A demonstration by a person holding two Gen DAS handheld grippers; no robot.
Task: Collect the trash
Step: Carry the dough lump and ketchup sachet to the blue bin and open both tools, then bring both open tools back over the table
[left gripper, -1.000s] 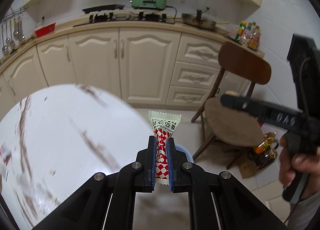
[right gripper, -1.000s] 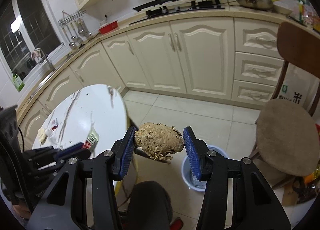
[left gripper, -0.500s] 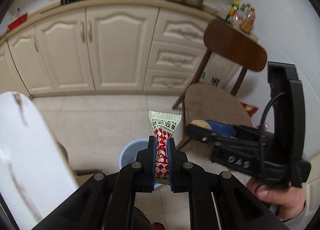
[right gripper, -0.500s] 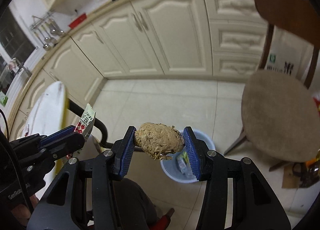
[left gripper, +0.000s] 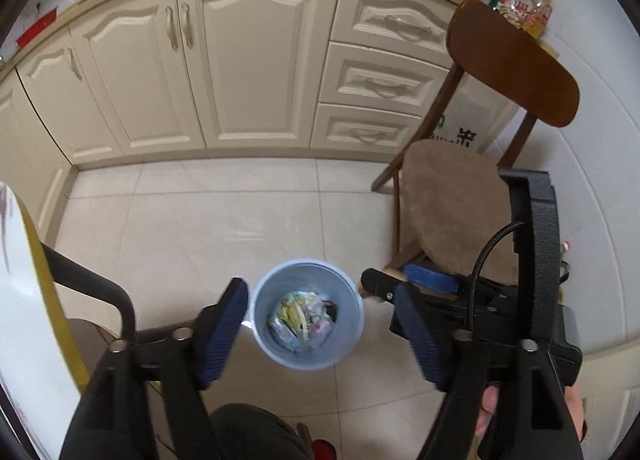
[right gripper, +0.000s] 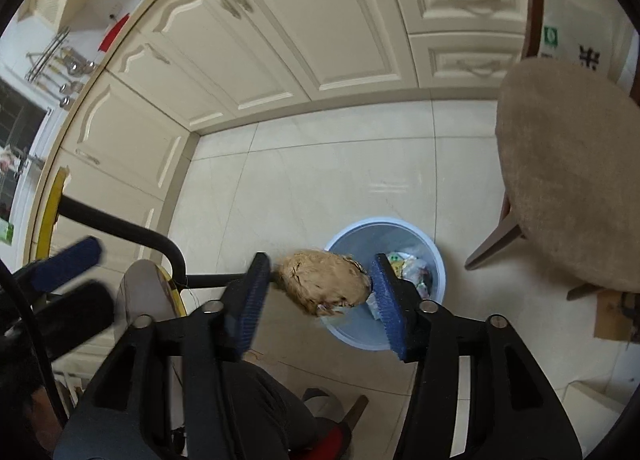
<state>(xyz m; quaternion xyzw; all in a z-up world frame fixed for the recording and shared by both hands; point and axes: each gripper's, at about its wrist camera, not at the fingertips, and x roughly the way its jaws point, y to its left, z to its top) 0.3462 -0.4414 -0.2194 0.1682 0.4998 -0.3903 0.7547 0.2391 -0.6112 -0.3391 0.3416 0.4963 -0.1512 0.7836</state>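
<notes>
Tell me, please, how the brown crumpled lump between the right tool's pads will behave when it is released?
The brown lump looks wrinkled and frayed, probably light, soft paper. With the right tool opening, it likely drops without bouncing. Being rounded, it might roll off the blue bin rim.

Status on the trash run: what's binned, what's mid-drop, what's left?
Done: the blue bin already holds wrappers, and the left gripper hangs over it, jaws opening, nothing between them. In hand: the brown crumpled wad sits between the right gripper jaws, which are opening, over the bin's near rim. Left: the wad isn't in the bin yet; any other trash is out of view.
</notes>
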